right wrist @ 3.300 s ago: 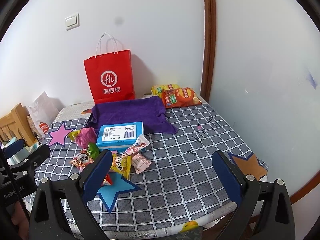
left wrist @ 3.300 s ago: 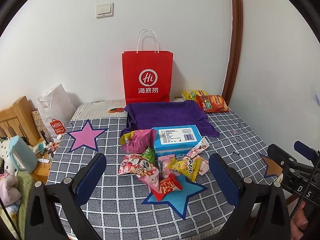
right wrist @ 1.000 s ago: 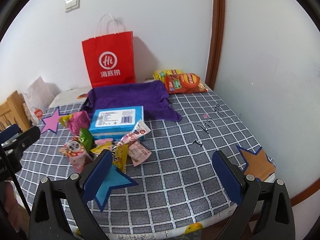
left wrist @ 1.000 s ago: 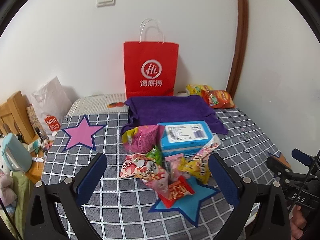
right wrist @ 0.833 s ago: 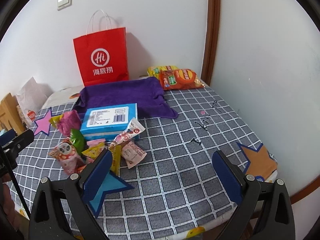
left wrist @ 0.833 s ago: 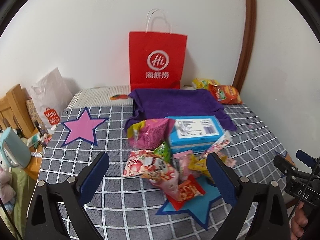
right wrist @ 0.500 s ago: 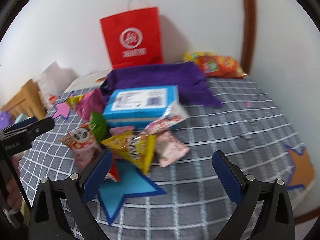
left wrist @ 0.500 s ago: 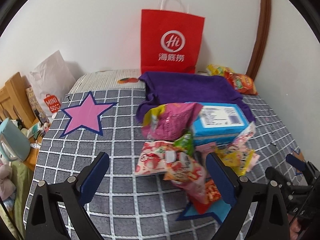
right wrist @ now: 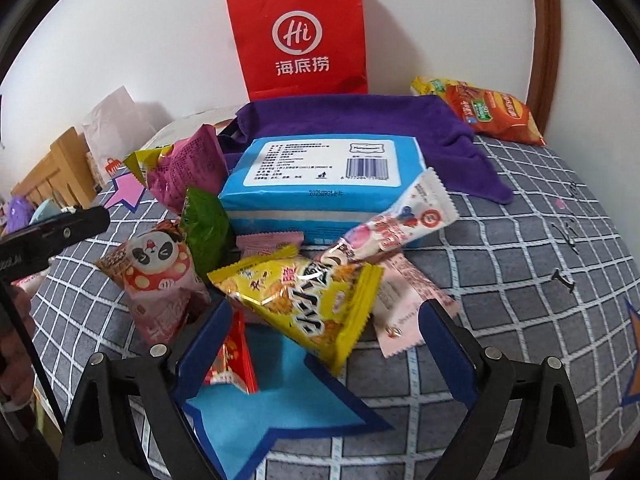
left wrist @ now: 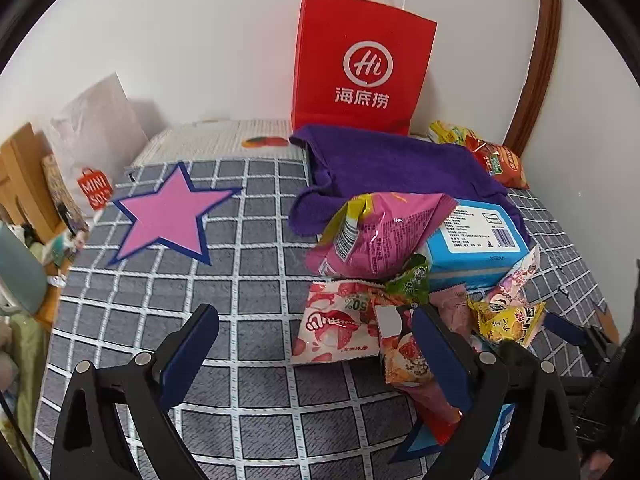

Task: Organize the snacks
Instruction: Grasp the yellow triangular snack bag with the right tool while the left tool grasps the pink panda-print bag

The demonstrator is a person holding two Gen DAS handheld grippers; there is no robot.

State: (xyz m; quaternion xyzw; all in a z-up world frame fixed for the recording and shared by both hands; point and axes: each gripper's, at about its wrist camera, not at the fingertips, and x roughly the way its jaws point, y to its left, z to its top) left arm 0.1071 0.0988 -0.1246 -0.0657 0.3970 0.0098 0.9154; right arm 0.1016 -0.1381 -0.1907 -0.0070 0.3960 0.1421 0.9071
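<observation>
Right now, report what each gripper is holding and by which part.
Nothing is held. The left gripper and right gripper are both open, poised over the snack pile; the yellow snack packet lies between the right gripper's fingers, ungripped.

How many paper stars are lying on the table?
3: a pink star at the far left, a blue star under the snack pile's near edge, and an orange star at the right edge, only partly in view.

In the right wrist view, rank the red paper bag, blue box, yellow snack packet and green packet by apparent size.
1. Red paper bag
2. Blue box, close to the bag
3. Yellow snack packet, enlarged by nearness
4. Green packet
</observation>
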